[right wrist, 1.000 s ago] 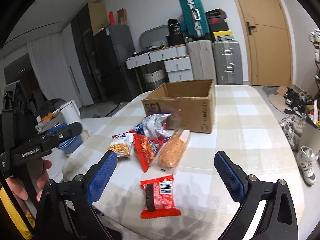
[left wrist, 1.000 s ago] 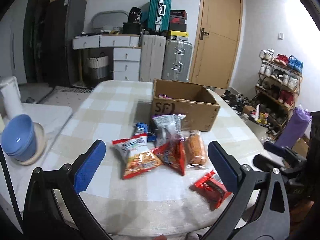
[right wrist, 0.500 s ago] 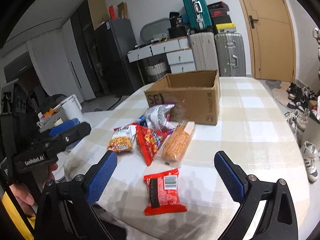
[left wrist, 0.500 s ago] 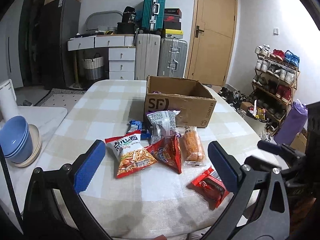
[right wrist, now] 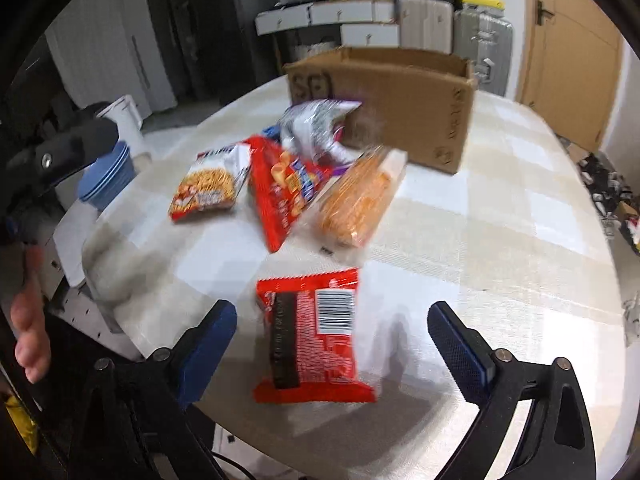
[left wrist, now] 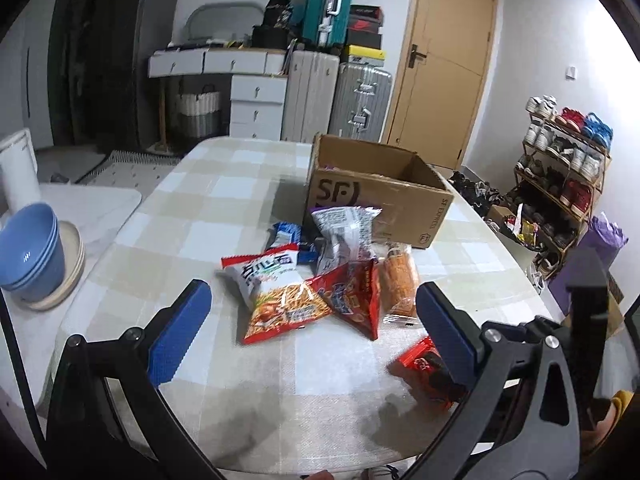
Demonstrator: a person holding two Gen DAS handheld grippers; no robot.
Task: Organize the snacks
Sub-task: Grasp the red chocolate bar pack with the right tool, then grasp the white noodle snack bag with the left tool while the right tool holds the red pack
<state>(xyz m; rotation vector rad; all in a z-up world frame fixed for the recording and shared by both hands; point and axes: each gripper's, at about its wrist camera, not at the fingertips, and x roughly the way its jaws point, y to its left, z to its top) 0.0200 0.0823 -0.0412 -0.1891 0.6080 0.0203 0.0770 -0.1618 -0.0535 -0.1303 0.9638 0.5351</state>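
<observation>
Right gripper [right wrist: 332, 344]: its 2 blue-padded fingers [right wrist: 204, 344] spread wide, holding nothing. The red packet [right wrist: 314, 336] lies flat on the table [right wrist: 480, 248] between the pads, barcode side up, nearest of all snacks to the table's front edge; neither pad touches it. That view is blurred.

Left gripper [left wrist: 312, 332]: jaws equally wide apart, empty, above the table to the left of the red packet [left wrist: 424, 364]. Its right pad overlaps that packet in its own view; contact cannot be judged.

Behind the red packet, toward the cardboard box [right wrist: 384, 96], a cluster of 5 packs:
- noodle snack bag [left wrist: 276, 292], red and white, leftmost, flat.
- red chip bag [left wrist: 352, 296], its corner over the noodle bag's right edge.
- clear pack of orange biscuits [left wrist: 398, 284], just right of the red chip bag, touching it.
- silver-white bag [left wrist: 346, 236], propped against the front wall of the box.
- small blue packet [left wrist: 286, 236], left of the silver-white bag, partly hidden.

The cardboard box [left wrist: 380, 192] stands open, flaps up, marked "SF" on its front; a bit of purple shows inside at its left rim, contents otherwise unclear.

Left of the box, off the table: stacked blue bowls [left wrist: 28, 248] on a beige plate [left wrist: 68, 280].
</observation>
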